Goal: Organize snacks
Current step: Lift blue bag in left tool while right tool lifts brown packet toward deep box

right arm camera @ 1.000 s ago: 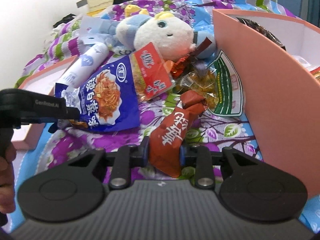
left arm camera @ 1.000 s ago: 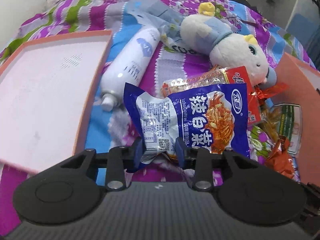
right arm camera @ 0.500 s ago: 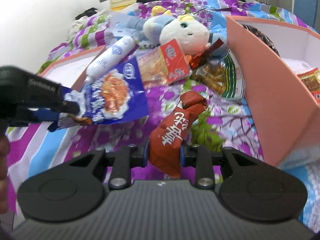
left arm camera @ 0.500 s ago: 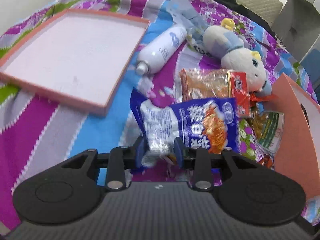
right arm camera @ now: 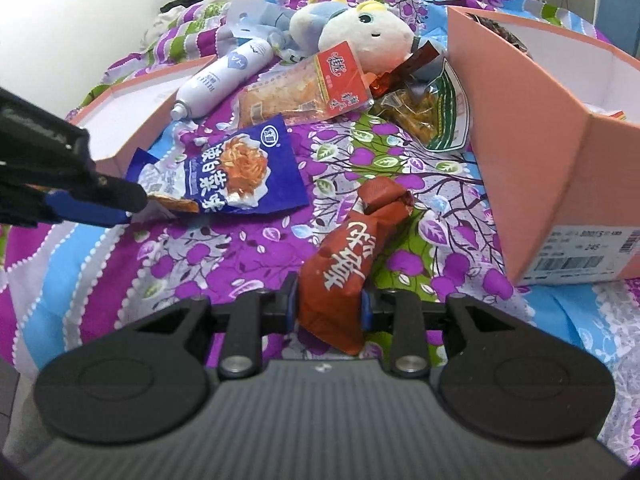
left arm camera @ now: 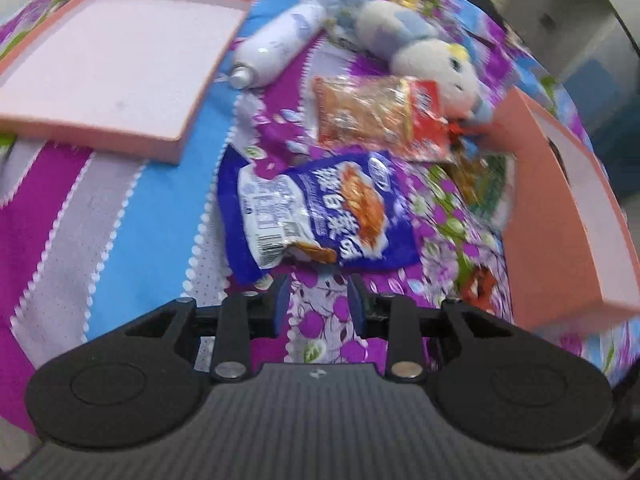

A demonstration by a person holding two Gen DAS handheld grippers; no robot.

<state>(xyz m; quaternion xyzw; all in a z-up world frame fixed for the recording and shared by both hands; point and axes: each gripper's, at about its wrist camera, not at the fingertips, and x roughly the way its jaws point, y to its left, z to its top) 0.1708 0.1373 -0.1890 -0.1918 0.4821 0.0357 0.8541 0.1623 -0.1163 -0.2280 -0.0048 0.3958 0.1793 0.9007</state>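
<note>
So everything's spread over a bed with a purple floral and striped quilt (right arm camera: 248,256), white wall off to one side. A shallow pink cardboard lid (left arm camera: 120,52) sits on the left and a deep pink cardboard box (right arm camera: 532,152) on the right. The left gripper (left arm camera: 318,300) has its fingers spread apart with nothing between them; the blue foil snack pouch (left arm camera: 320,216) lies flat on the quilt just ahead of the tips. The right gripper (right arm camera: 330,306) is clamped around the lower end of a crinkly reddish-brown snack packet with white characters (right arm camera: 352,256), its top end crumpled and folded. Behind are a white spray bottle (right arm camera: 224,76) and a plush toy (right arm camera: 360,36).
</note>
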